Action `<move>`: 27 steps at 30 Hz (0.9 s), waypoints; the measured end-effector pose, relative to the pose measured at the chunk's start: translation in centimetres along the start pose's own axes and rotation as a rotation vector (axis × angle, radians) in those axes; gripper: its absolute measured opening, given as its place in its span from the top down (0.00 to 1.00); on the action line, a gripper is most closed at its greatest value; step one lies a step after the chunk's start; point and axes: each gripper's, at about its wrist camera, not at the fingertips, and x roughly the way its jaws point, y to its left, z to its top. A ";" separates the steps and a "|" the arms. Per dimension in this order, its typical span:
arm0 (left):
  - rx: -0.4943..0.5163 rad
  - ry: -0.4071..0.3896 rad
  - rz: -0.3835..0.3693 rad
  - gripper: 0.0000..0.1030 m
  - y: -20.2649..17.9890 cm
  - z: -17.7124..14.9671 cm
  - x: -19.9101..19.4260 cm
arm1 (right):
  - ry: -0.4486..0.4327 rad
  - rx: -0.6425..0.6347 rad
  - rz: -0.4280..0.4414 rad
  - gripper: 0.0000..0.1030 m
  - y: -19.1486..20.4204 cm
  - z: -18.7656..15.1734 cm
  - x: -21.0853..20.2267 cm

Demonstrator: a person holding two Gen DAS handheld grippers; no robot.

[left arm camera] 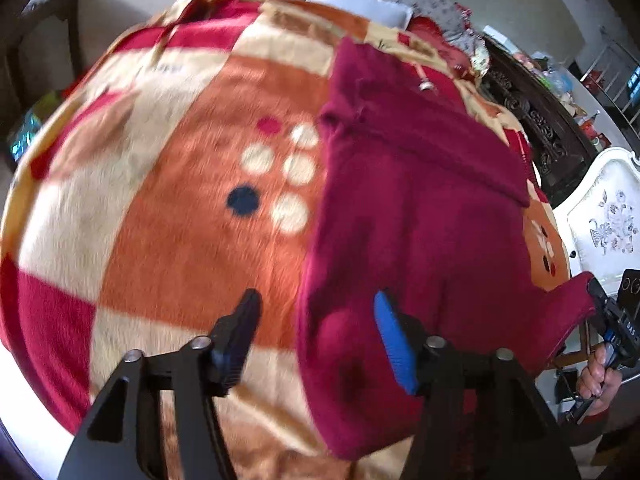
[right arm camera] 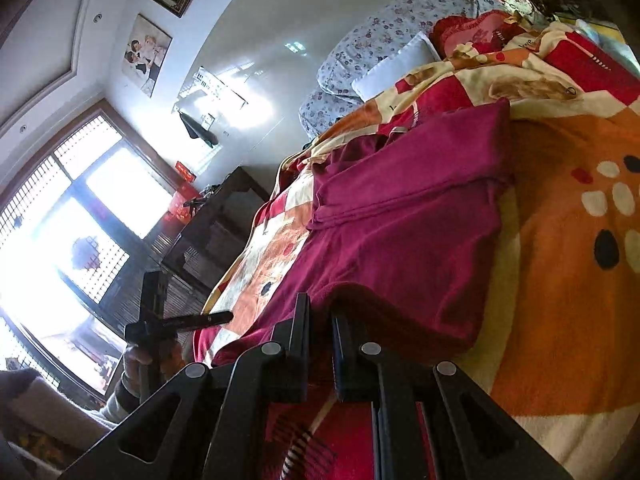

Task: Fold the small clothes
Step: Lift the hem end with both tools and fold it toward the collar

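Left wrist view: magenta garment (left arm camera: pixel 420 216) lies on the patterned blanket (left arm camera: pixel 168 216), filling the right half of the frame, long axis running from lower centre to upper right. Left gripper (left arm camera: pixel 316 332) stands open with nothing between its fingers; the blue pad (left arm camera: pixel 394 344) sits over the garment's near left edge, the other finger over bare blanket.

Right gripper (left arm camera: pixel 600 300), right edge of the frame, is clamped on the garment's lower right corner, lifted off the blanket. Right wrist view confirms: jaws nearly together with a fabric fold pinched between them.

Judgement: next the left regrips; cloth lies right of its fingers.

No containers in view.
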 end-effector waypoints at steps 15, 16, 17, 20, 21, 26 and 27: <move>0.102 0.120 -0.068 0.89 -3.4 -2.6 2.9 | -0.016 0.013 -0.002 0.90 -0.5 0.3 -0.4; 0.122 0.098 -0.067 0.89 -3.9 -2.1 2.5 | -0.021 0.015 -0.007 0.90 -0.7 0.7 -0.4; 0.138 0.067 -0.069 0.89 -4.4 -1.2 1.9 | -0.024 0.016 -0.011 0.90 -0.8 0.9 -0.3; 0.134 -0.013 -0.098 0.90 -5.2 2.2 0.5 | -0.041 0.022 -0.018 0.90 -1.1 2.2 -0.1; 0.132 -0.036 -0.107 0.90 -5.4 3.4 0.3 | -0.050 0.020 -0.031 0.90 -1.3 3.1 0.2; 0.137 -0.113 -0.099 0.90 -7.4 9.9 1.6 | -0.097 0.011 -0.104 0.90 -2.5 7.9 1.3; 0.137 -0.123 -0.099 0.90 -7.8 11.3 2.1 | -0.106 0.009 -0.113 0.90 -2.7 8.6 1.3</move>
